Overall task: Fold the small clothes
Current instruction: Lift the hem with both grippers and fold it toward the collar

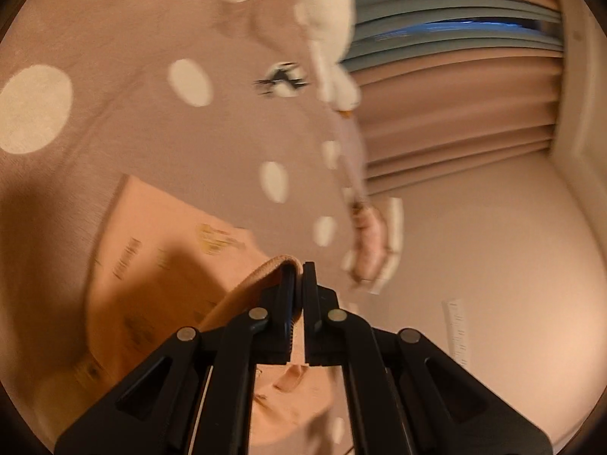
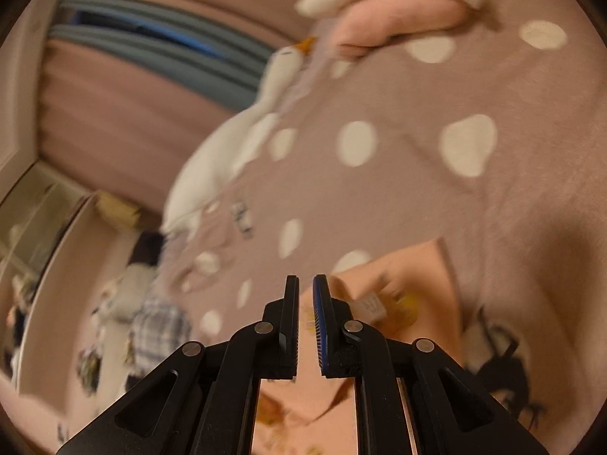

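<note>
A peach garment point(image 1: 151, 250) with small yellow prints lies on a dusty-pink bedspread point(image 1: 151, 132) with cream dots. My left gripper point(image 1: 299, 265) is shut on the garment's ribbed edge point(image 1: 242, 288), which curls up over the left finger. In the right wrist view the same garment point(image 2: 413, 276) lies just right of and beneath my right gripper point(image 2: 305, 278). Its jaws stand almost together with a thin slit between them. I cannot tell whether cloth is pinched there. Both views are blurred by motion.
A white goose plush point(image 2: 235, 140) lies along the bed's far edge, also in the left wrist view as the goose plush point(image 1: 330, 19). A pink cushion point(image 2: 398, 19) sits behind it. Pleated curtains point(image 1: 455, 113) hang beyond. Clothes and clutter point(image 2: 151, 326) lie on the floor.
</note>
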